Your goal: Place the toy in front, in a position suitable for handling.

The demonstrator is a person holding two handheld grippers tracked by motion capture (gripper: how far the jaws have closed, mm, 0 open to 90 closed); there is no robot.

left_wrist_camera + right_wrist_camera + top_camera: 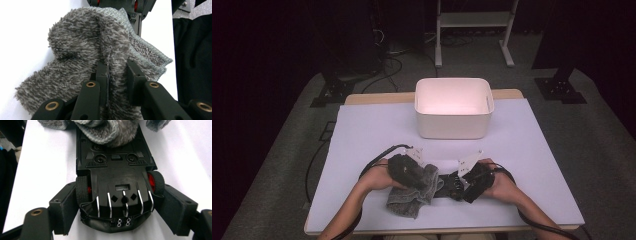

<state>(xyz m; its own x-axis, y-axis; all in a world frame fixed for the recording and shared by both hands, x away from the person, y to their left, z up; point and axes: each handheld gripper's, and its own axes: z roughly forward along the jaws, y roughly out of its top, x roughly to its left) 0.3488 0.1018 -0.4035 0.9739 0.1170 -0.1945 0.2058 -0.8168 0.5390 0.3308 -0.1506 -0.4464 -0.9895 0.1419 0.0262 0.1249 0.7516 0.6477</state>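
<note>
A fluffy grey cloth (411, 199) lies bunched on the white table, and my left gripper (418, 179) is shut on a fold of it. In the left gripper view the two black jaws pinch the cloth (82, 45) between them at the left gripper (117, 72). A black toy car (117, 170) with red wheel hubs lies upside down, its underside facing the camera. My right gripper (120, 203) is shut on the car's rear end, a pad against each wheel. The cloth (112, 130) covers the car's far end. From above, the car (446, 182) sits between both grippers, next to the right gripper (462, 186).
A white plastic bin (453, 107) stands at the back centre of the table (372, 130). Cables trail from both grippers off the near edge. The person's dark clothing (192, 50) lies close beside the table edge. A white metal frame (474, 30) stands on the floor beyond.
</note>
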